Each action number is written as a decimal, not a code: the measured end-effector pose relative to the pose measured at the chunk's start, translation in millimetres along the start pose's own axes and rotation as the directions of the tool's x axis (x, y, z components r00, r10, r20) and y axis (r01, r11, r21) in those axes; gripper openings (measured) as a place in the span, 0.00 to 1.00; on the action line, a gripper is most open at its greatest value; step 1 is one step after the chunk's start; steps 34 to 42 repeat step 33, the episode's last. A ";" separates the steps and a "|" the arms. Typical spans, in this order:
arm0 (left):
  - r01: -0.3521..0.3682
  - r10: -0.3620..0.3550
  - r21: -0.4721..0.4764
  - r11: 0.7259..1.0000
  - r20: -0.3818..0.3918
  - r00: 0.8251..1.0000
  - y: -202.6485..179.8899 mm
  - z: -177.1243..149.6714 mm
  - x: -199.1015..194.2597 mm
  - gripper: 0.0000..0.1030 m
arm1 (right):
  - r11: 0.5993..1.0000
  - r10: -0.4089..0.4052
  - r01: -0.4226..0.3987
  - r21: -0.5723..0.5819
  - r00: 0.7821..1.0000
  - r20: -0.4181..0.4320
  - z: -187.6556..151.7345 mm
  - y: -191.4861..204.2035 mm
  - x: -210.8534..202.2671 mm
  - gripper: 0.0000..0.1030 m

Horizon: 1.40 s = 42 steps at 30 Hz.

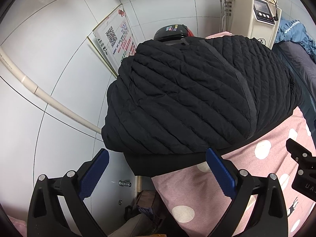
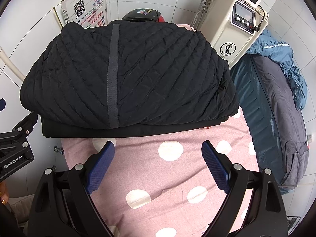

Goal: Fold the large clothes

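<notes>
- The left claw [image 1: 157,169] is spread wide with nothing between its blue pads; it hangs just short of the near left corner of the jacket, over the edge of the bed.
- The right claw [image 2: 158,165] is likewise wide and empty, poised above the pink spotted bedsheet [image 2: 171,179] just before the jacket's near hem.
- The black quilted jacket [image 2: 138,75] lies folded into a thick bundle on the bedsheet, a grey strip running down its top, and its left side overhangs the bed's edge.
- Behind it stand a cream machine [image 2: 235,27] with three knobs and a QR-code sign [image 2: 83,9] leaning on the tiled wall.
- A blue garment [image 2: 286,63] lies heaped to the right.
</notes>
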<state>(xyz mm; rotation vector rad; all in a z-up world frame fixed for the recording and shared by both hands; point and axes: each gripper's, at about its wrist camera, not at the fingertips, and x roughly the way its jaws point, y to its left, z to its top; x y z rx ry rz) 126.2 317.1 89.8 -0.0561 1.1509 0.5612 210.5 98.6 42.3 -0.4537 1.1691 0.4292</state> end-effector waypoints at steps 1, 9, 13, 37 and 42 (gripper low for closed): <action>0.001 -0.001 -0.001 1.000 -0.001 1.000 0.5 0.2 0.1 0.94 | 1.000 -0.001 0.001 -0.002 1.000 0.000 -0.4 0.4 -0.2 0.86; 0.000 0.000 0.001 1.000 -0.004 1.000 0.8 -1.4 0.7 0.94 | 1.000 -0.007 0.007 0.004 1.000 -0.002 -1.8 -0.8 -0.4 0.86; 0.000 0.000 0.006 1.000 -0.003 1.000 0.2 -1.7 0.8 0.94 | 1.000 -0.008 0.008 0.005 1.000 -0.003 -2.0 -1.2 -0.4 0.86; 0.019 -0.019 0.006 1.000 0.017 1.000 -0.2 -3.7 -1.5 0.94 | 1.000 -0.011 0.011 0.027 1.000 0.001 1.0 -5.4 0.1 0.86; 0.019 -0.019 0.006 1.000 0.017 1.000 -0.2 -3.7 -1.5 0.94 | 1.000 -0.011 0.011 0.027 1.000 0.001 1.0 -5.4 0.1 0.86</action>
